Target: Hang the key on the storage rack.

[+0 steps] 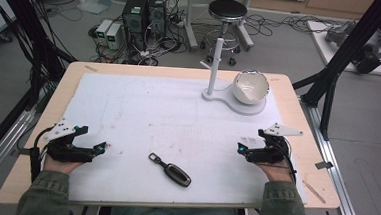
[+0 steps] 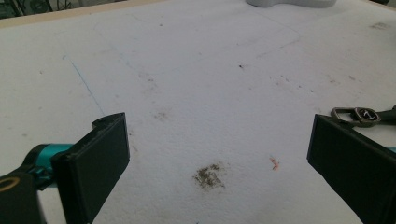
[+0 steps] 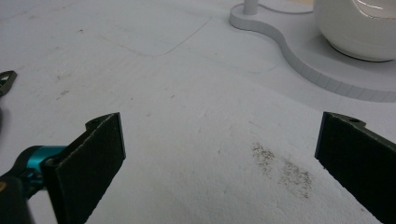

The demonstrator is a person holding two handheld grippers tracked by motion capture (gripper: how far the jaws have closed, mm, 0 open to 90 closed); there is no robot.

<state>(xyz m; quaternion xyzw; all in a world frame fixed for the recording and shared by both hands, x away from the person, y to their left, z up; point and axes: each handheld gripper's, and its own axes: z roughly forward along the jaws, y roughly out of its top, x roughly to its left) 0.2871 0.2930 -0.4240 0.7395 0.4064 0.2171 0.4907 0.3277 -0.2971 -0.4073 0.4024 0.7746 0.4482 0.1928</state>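
High view: both grippers, left and right, rest with fingers wide and empty; the key fob near the desk's front edge suits a square, low approach

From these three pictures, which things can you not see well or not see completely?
- Car key: its markings are too small in the high view; in the left gripper view the right jaw covers all but its metal loop.
- Bowl: cut off by the top and right edges in the right gripper view.
- White stand: its pole top blends into the stool behind, high view.
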